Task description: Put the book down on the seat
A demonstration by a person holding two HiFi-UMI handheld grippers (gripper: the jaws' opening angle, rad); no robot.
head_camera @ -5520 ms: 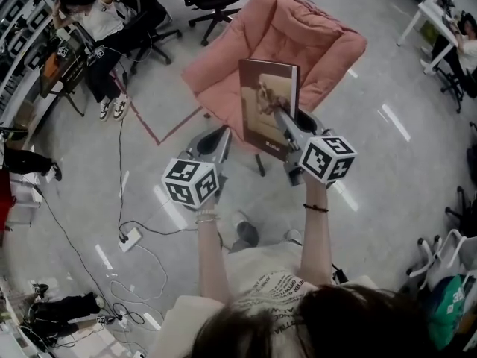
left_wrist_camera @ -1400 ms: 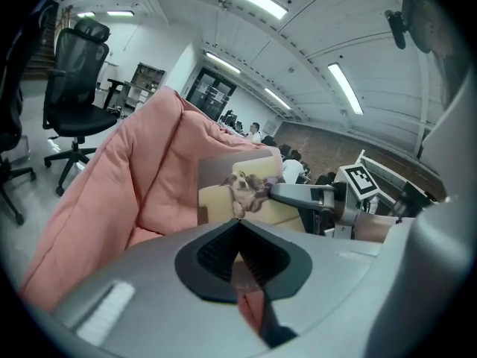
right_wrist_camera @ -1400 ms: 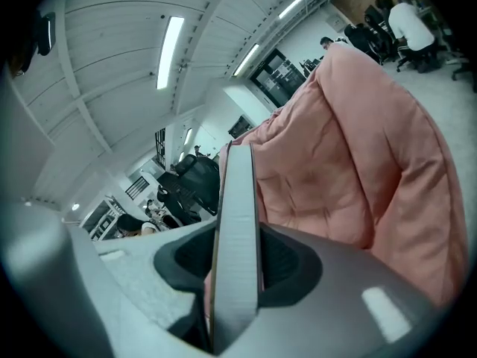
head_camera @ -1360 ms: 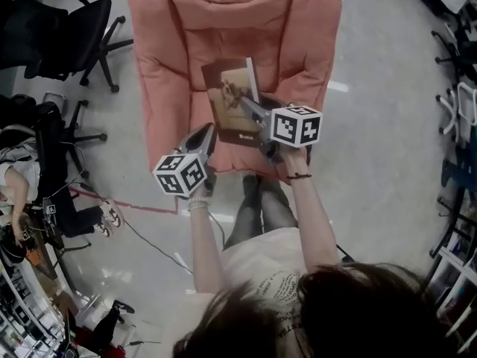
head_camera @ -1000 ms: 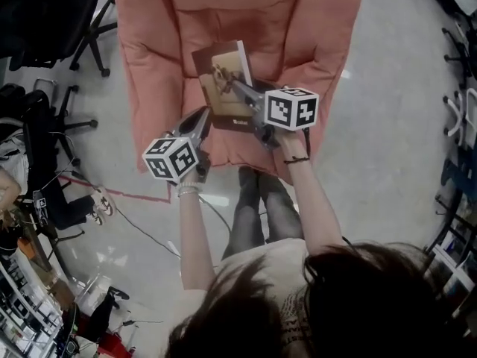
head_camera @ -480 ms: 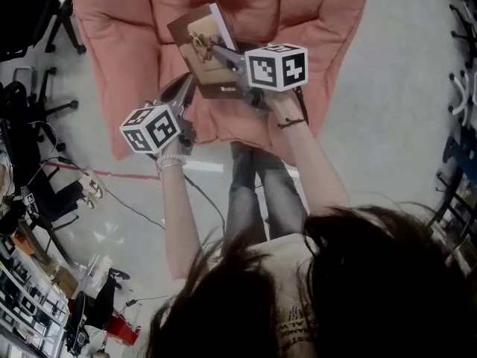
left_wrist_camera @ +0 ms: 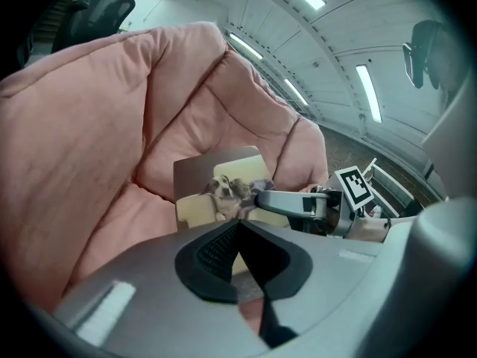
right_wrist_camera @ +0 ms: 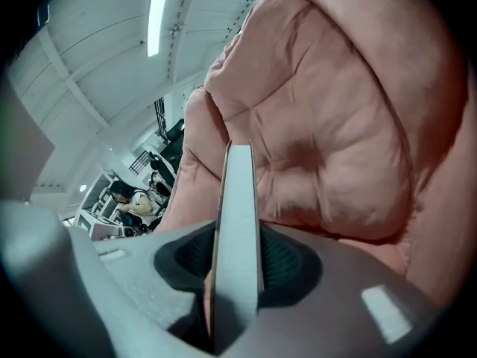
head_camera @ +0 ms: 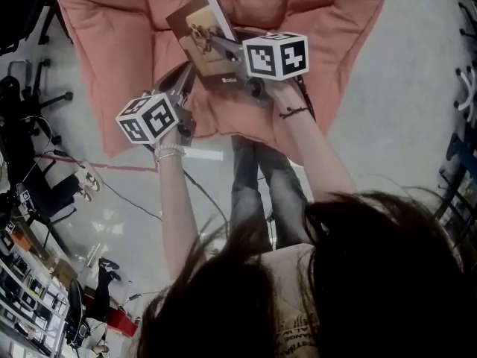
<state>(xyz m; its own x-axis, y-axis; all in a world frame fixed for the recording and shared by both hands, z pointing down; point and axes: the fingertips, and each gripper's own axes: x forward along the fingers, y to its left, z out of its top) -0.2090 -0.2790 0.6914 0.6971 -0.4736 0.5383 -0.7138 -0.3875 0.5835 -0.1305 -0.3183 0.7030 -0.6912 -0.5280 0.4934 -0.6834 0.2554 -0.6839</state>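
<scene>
Right gripper (head_camera: 211, 42) is clamped on the book (head_camera: 195, 28): in the right gripper view the book (right_wrist_camera: 237, 222) sits edge-on between the jaws, both pads pressed on its covers, jaws roughly half spread by its thickness. The book is over the middle of the pink padded seat (head_camera: 112, 66), nearer the backrest than the front edge, standing tilted with the dog-photo cover (left_wrist_camera: 223, 192) facing the left gripper's camera. Its lower edge is hidden behind the gripper body, so I can't tell if it touches the cushion. Left gripper (head_camera: 181, 80) has its jaws closed tip to tip with nothing between them, per the left gripper view (left_wrist_camera: 242, 256). It hangs just left of the book, over the seat's front part, not touching the book. The person's legs (head_camera: 257, 185) stand at the seat's front edge.
</scene>
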